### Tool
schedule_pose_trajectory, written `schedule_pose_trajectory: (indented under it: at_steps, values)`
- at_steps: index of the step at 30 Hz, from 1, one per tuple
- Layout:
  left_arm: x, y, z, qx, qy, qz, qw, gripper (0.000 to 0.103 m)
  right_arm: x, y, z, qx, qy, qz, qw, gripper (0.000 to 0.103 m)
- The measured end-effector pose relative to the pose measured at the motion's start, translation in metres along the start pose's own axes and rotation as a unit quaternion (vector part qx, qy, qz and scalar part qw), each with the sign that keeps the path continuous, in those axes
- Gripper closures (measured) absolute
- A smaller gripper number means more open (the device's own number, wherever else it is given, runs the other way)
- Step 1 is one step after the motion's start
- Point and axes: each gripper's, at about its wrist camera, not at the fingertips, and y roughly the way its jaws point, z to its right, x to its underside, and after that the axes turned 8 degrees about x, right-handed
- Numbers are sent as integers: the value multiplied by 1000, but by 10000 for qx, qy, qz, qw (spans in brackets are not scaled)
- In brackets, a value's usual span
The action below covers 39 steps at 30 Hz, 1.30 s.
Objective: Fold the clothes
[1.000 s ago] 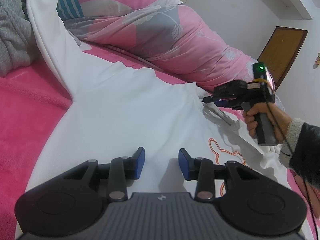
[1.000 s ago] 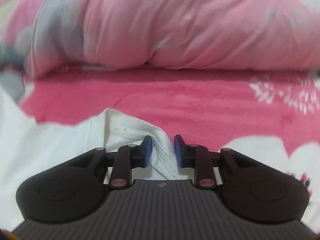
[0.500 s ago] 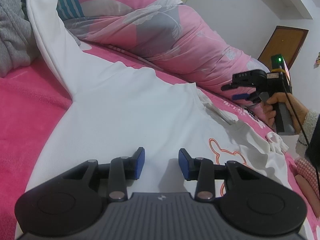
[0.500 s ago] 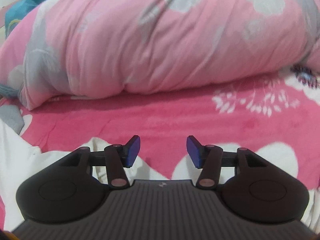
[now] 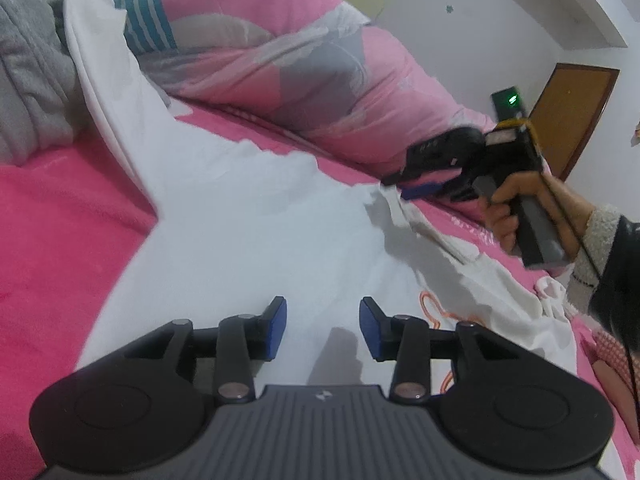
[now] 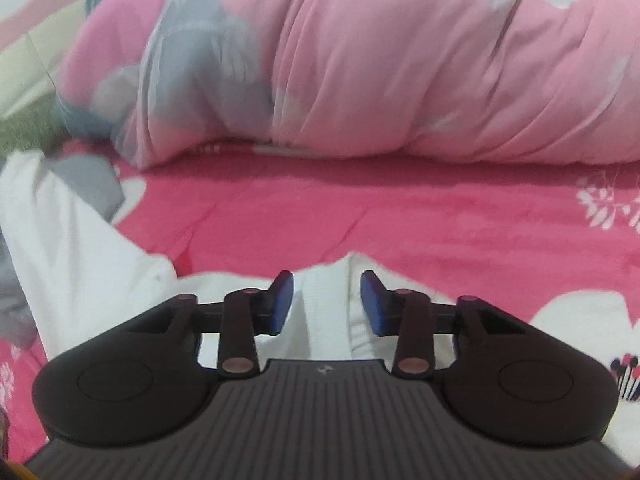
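Observation:
A white garment (image 5: 240,220) with an orange rabbit outline (image 5: 432,308) lies spread on the pink bed sheet (image 5: 60,240). My left gripper (image 5: 322,326) hovers over its near part. Its jaws are opening slightly and nothing is between them. A hand (image 5: 516,200) holds my right gripper (image 5: 396,186) at the garment's raised far-right edge. In the right wrist view a fold of the white fabric (image 6: 326,292) lies between the jaws of the right gripper (image 6: 326,300). Those jaws are closing, with gaps still showing beside both blue pads.
A bulky pink quilt (image 5: 300,72) runs along the far side of the bed, close behind the garment's edge. A grey garment (image 5: 28,80) is heaped at the far left. A brown door (image 5: 572,112) stands in the wall at the right.
The right gripper let go of the white edge, opened wide and lifted away, then came back over the fabric with its jaws narrower. The left gripper stayed put.

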Motion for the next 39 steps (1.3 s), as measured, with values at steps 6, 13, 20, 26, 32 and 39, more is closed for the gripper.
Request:
schedule_pose_trajectory:
  at_steps: [6, 13, 20, 26, 32, 39]
  values:
    - [0, -4, -3, -185, -83, 100, 9997, 60, 8, 22, 5, 200, 197, -142, 9995, 102]
    - [-2, -1, -7, -278, -206, 89, 9994, 60, 3, 21, 20, 428, 590, 357, 9967, 101]
    - [-4, -4, -7, -205, -208, 174, 9994, 59, 9, -24, 42, 244, 489, 379, 9978, 99]
    - [-4, -2, -9, -229, -261, 138, 9993, 58, 34, -27, 50, 706, -137, -64, 9974, 99]
    - [-4, -1, -10, -219, -284, 105, 9993, 58, 34, -54, 116, 1074, 877, 308, 9899, 98]
    - [-4, -1, -11, -202, -276, 90, 9994, 57, 43, -59, 114, 575, 32, 268, 9980, 65]
